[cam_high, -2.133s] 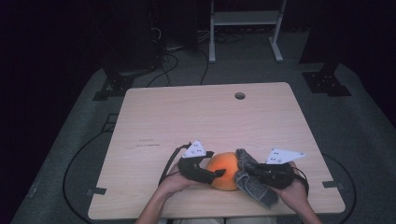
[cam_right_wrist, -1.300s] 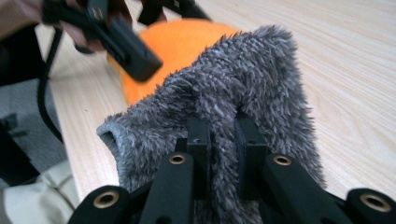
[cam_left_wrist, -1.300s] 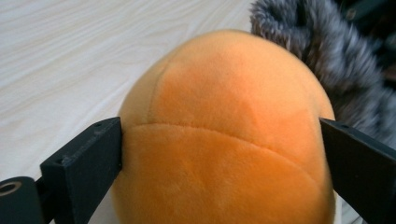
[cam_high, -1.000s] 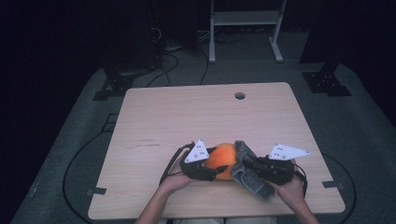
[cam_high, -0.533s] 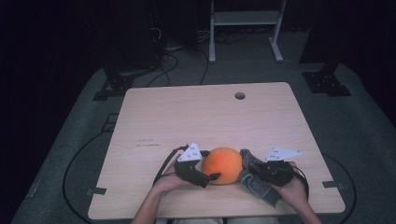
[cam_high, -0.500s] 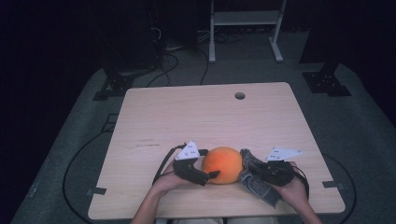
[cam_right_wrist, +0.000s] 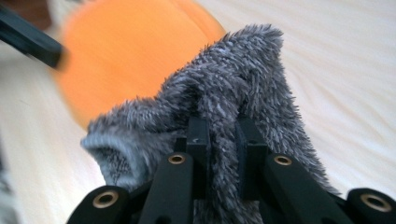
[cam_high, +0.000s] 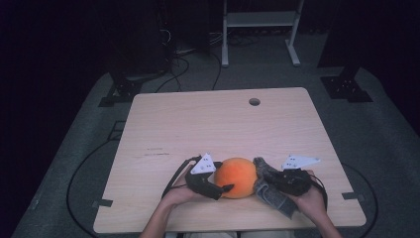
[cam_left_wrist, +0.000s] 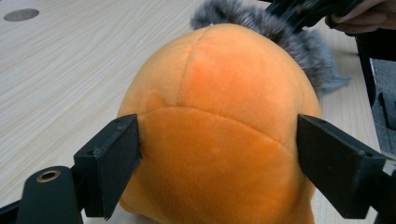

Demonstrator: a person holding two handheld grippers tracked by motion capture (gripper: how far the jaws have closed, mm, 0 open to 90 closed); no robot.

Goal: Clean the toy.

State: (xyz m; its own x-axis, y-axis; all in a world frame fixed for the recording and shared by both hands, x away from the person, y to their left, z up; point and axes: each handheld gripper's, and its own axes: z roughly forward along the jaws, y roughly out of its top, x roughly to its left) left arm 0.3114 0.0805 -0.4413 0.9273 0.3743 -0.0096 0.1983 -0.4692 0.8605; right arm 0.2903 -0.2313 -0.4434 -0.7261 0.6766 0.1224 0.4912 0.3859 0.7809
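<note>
The orange plush ball (cam_left_wrist: 219,126) sits straight ahead between the spread jaws of my left gripper (cam_left_wrist: 218,161), which have just been opening. My right gripper (cam_right_wrist: 218,140) pinches the grey fuzzy sock (cam_right_wrist: 233,93) just beside the ball's far side.

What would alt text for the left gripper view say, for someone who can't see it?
A round orange plush ball sits on a pale wooden table between the left gripper's two black jaws, which flank its sides. Behind it lies grey fuzzy fabric.
</note>
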